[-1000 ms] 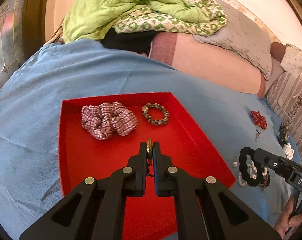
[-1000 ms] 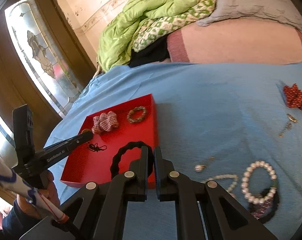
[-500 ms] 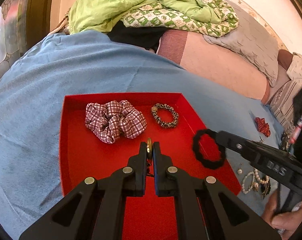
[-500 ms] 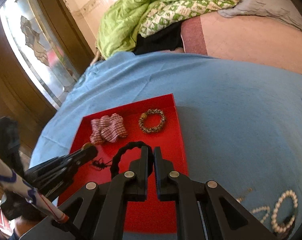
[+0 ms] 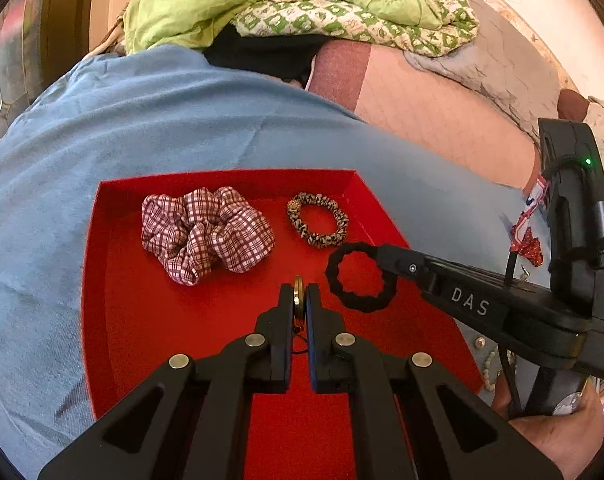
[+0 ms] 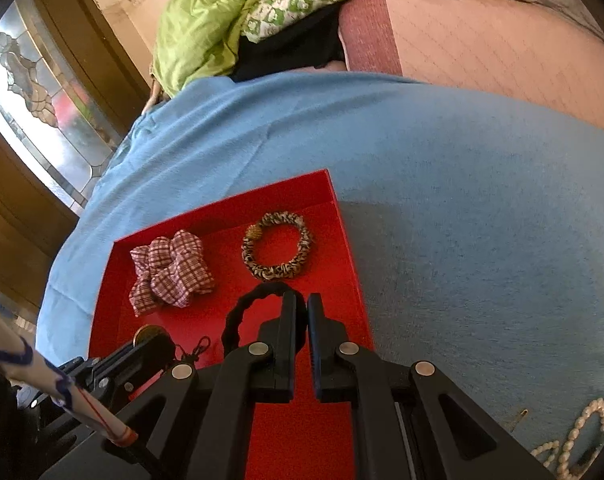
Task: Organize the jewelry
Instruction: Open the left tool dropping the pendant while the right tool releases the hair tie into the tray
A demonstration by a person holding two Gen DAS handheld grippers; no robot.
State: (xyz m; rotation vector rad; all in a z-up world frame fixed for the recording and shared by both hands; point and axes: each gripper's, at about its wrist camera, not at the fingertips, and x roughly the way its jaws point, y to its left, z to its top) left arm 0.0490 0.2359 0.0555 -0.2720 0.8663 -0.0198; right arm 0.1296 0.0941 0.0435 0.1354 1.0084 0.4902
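Left wrist view shows the left gripper (image 5: 300,294) closed on a small round gold pendant (image 5: 298,295) with a thin dark cord hanging below it, above the shallow red rectangular tray (image 5: 141,320). This tray lies on a light blue cloth (image 5: 161,120). Beside it, the right gripper (image 5: 382,254) is closed on a black braided hair band (image 5: 360,278), held over the right part of the tray. 2 things lie at the far side of the tray: a red and white checked fabric scrunchie (image 5: 203,234) and, apart from it, a leopard-pattern hair ring (image 5: 318,220). Right wrist view shows white pearl strings (image 6: 578,436) on the cloth, well apart from the tray.
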